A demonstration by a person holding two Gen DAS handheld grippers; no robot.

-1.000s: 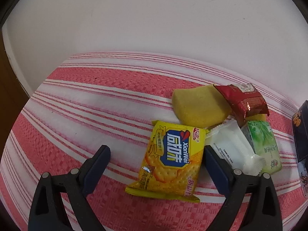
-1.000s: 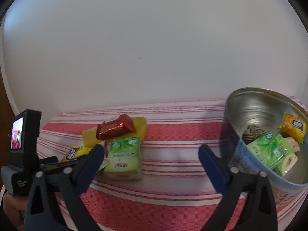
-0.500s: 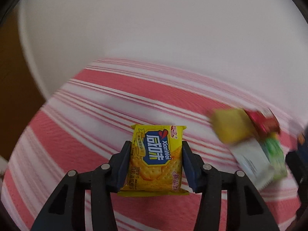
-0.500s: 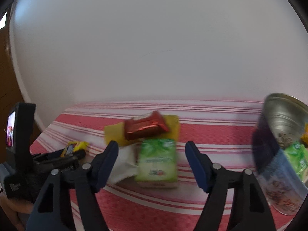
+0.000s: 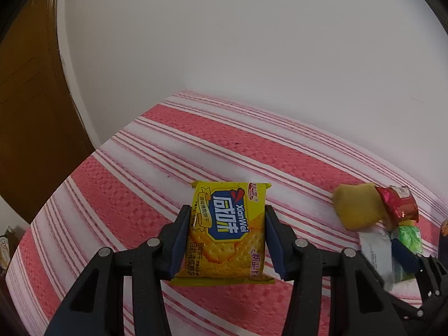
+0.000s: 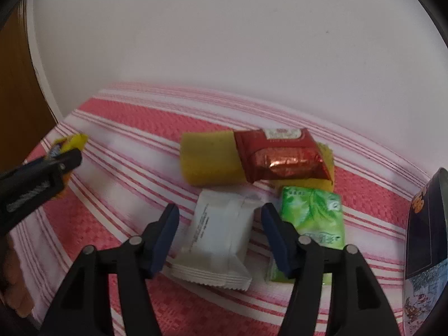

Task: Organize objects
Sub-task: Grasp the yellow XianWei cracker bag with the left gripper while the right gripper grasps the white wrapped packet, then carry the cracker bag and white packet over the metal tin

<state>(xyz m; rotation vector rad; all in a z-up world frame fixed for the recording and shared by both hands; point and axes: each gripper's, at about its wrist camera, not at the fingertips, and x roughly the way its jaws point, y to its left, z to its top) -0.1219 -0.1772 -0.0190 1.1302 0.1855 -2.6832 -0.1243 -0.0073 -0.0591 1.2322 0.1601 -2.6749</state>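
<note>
Left gripper (image 5: 228, 238) pinching a yellow plastic cracker packet (image 5: 228, 231) by its two side edges, lifted clear of the red-and-white striped cloth on the desk (image 5: 156, 151). Right gripper (image 6: 219, 236) closing around a white sealed snack packet (image 6: 218, 236), pads not yet pressing. Just beside: a green leaf-printed packet (image 6: 315, 215), a yellow sponge block (image 6: 210, 158), a shiny red foil wrapper (image 6: 280, 154) lying across the sponge. At the right edge, part of a printed tin (image 6: 425, 240).

My left wrist camera looks down past its fingers, close over the striped cloth (image 5: 156, 168). My right one does likewise; both share the snack pile (image 6: 252, 168).
</note>
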